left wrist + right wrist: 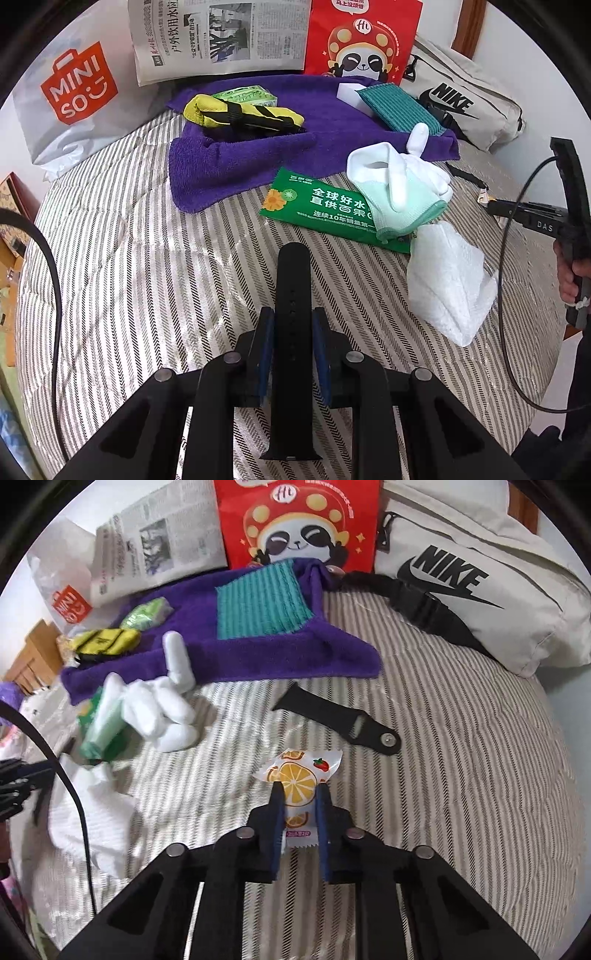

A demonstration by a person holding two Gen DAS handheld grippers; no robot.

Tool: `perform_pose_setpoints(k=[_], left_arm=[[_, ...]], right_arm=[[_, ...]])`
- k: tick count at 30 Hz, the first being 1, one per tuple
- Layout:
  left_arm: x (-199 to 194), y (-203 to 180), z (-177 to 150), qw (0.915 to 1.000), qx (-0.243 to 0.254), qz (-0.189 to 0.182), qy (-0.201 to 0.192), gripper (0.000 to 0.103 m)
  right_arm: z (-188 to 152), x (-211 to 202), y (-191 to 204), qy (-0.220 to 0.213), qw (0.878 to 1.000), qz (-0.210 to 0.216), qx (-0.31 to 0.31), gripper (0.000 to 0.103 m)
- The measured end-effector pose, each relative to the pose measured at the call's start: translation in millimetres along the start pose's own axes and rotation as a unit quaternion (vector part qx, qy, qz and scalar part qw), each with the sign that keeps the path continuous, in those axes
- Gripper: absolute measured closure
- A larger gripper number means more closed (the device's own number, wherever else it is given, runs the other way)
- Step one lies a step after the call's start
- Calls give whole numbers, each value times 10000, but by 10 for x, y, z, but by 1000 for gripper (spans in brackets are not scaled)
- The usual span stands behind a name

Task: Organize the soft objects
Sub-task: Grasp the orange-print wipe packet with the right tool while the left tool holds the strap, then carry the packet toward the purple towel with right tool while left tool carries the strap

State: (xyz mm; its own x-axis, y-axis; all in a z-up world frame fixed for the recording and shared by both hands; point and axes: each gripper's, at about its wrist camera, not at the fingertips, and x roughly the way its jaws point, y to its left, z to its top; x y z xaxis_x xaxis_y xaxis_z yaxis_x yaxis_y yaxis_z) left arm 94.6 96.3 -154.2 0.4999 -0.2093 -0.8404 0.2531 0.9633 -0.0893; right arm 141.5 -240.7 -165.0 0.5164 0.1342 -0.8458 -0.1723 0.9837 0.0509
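Black rubber fills your left gripper [293,325]: its pads are clamped on a watch strap [291,295] held over the striped quilt [147,266]. Your right gripper [300,794] pinches an orange-print candy wrapper [297,779], with the strap's buckle half [332,714] lying just beyond it.
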Motion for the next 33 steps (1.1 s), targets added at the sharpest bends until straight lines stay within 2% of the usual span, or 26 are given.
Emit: perform_pose_setpoints(k=[5,15,20,33], left_arm=[[-40,-5,8,9999,-96,-81,-62,83],[-234,3,115,9990,-262,-219,-294,83],[-310,-36,180,9987,-281,-204,-373,83],[-419,-126,579,9980,-198,-256,-550,83]], right_arm=[[12,-72,24,-84,9997,226,28,89],[141,-163,131,-164,9995,254,2,89],[212,-250,203,-263,9988,407,-99,89],[530,-403,409,-478,9962,676,-277,89]])
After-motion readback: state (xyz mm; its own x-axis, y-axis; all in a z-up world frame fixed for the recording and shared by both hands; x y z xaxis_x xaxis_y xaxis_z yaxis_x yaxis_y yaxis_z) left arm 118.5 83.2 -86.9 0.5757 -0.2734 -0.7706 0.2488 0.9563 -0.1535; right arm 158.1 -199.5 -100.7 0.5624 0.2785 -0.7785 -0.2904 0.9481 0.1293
